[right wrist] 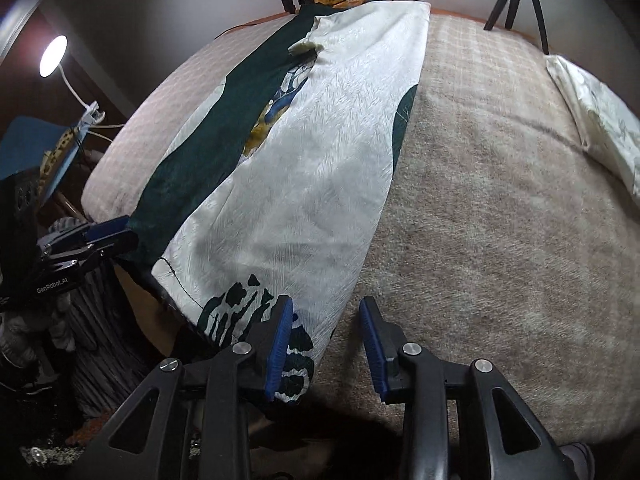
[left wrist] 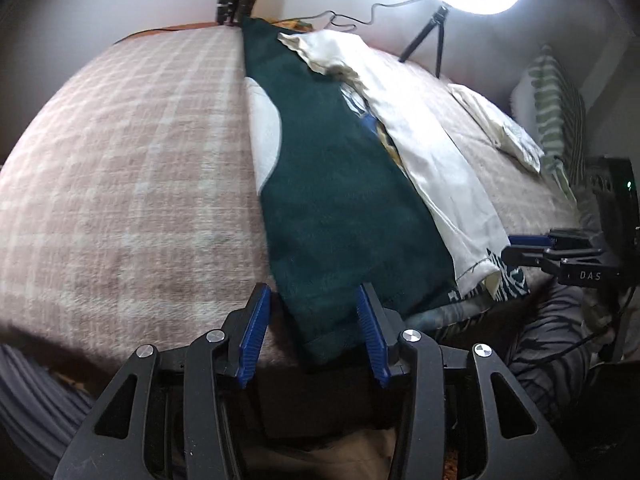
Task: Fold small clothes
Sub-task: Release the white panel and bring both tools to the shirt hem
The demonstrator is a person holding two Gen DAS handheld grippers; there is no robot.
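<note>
Dark green and white printed garment (left wrist: 340, 200) lies lengthwise on the pink checked blanket (left wrist: 120, 160); left gripper (left wrist: 314, 320) and right gripper (right wrist: 326, 340) straddle its near hem, jaws parted, pads not pressing.

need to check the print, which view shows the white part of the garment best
The right wrist view. There the white panel fills the centre, with its dark printed hem right by the right gripper. The left wrist view shows it only as a narrow strip beside the green half.
</note>
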